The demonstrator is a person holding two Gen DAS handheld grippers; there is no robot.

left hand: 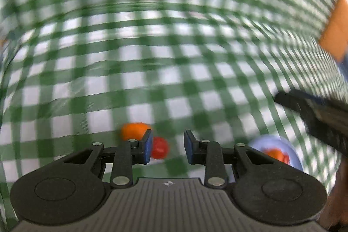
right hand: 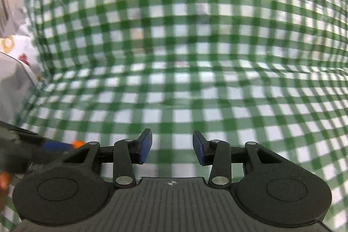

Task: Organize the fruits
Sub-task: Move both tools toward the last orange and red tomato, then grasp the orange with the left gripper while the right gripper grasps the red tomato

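Left gripper (left hand: 167, 146) jaws apart, empty, above the checked cloth (left hand: 174, 71). Red fruit (left hand: 160, 148) just past the left pad, orange fruit (left hand: 133, 131) at its 10 o'clock, touching or nearly. Plate (left hand: 276, 145) with fruit at 3 o'clock. Right gripper (right hand: 171, 147) parted, idle. Advice: centre on the red one, descend straight, avoid nudging the orange.

Left wrist view motion-blurred; round orange fruit (left hand: 133, 131) partly hidden behind blue finger pad (left hand: 148, 147); pale blue plate (left hand: 291, 151) lower right half hidden, contents unclear; orange blur (left hand: 336, 32) cut off at right edge; right wrist view lower left smeared
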